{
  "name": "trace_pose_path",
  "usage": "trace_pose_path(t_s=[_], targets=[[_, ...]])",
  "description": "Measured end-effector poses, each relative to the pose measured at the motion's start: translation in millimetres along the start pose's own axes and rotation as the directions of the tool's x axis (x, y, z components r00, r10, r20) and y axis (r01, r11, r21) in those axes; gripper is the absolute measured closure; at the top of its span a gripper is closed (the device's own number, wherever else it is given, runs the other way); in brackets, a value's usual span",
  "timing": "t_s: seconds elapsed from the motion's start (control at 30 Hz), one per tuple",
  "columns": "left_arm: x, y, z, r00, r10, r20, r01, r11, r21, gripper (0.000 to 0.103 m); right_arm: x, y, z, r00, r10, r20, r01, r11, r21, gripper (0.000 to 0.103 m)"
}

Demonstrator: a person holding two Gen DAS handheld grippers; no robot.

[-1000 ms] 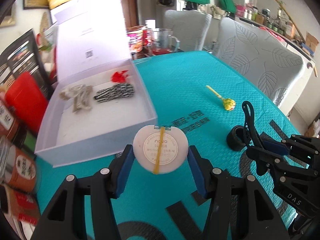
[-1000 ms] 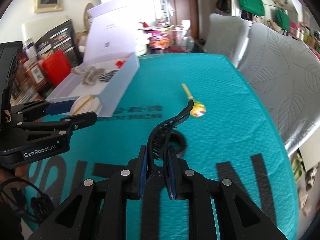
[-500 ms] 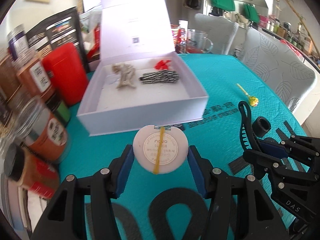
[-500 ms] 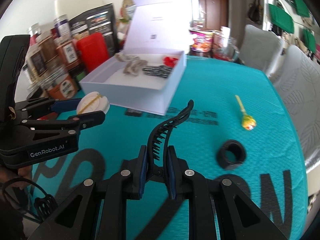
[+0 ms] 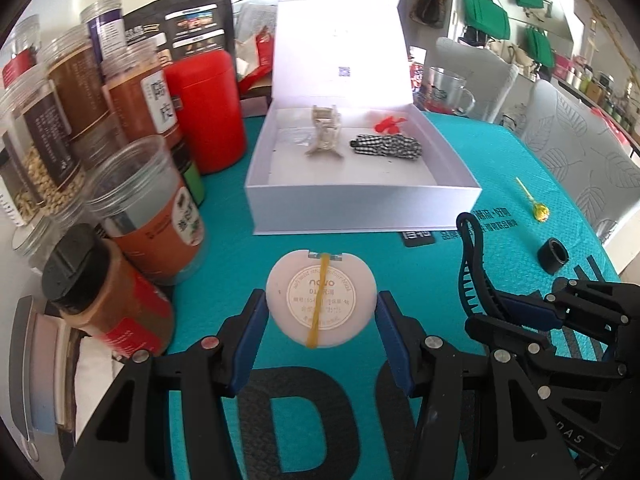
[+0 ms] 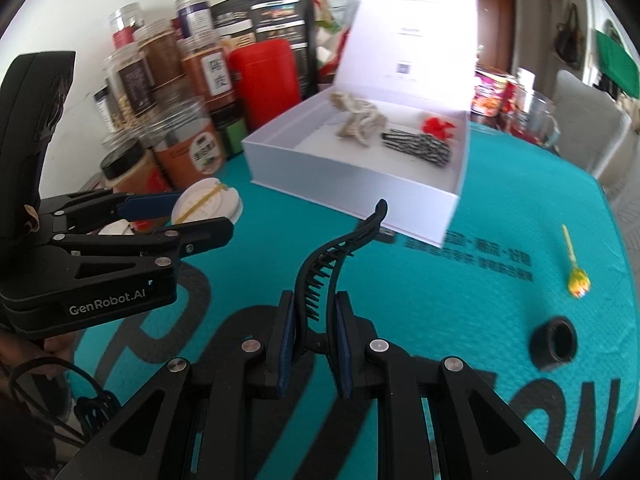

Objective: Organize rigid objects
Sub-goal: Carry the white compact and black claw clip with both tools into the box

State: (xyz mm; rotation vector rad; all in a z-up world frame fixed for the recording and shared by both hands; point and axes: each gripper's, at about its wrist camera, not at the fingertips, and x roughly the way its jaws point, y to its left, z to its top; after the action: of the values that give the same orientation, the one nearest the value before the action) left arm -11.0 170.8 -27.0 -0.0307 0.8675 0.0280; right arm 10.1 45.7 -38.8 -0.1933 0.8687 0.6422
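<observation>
A white compact (image 5: 322, 299) is held by its sides in the left gripper (image 5: 322, 330), and a black hair clip (image 6: 332, 264) is pinched upright in the right gripper (image 6: 314, 344), both just short of the open box (image 5: 360, 204) (presumably their destination). The box's near half is bare. Jars (image 5: 140, 196) crowd the table's (image 6: 460, 280) left edge; a lollipop (image 5: 538, 208) and ring (image 5: 553, 255) lie near the right edge.

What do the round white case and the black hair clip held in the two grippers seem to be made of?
Round white case: probably matte plastic; smooth, opaque shell with a printed round label and a yellow rubber band around it. Black hair clip: likely hard moulded plastic, semi-matte; thin curved body with moulded comb teeth and a faint sheen.
</observation>
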Motion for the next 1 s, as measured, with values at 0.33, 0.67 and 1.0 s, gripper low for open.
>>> trace_pose_path(t_s=[0.33,0.67,1.0], targets=[[-6,13,16,1.000,-0.008,0.027,0.008,1.000,-0.004,0.048,-2,12,22,1.000,0.005,0.007,-0.005,0.999,-0.036,0.084],[-14,5,46,0.996,-0.046,0.082,0.043,0.998,0.035,0.048,-19,3,47,1.000,0.002,0.025,-0.001,0.999,-0.047,0.084],[-17,-13,80,0.987,-0.090,0.131,0.079,0.993,0.084,0.048,-39,-16,80,0.997,-0.018,0.078,0.023,0.998,-0.060,0.084]])
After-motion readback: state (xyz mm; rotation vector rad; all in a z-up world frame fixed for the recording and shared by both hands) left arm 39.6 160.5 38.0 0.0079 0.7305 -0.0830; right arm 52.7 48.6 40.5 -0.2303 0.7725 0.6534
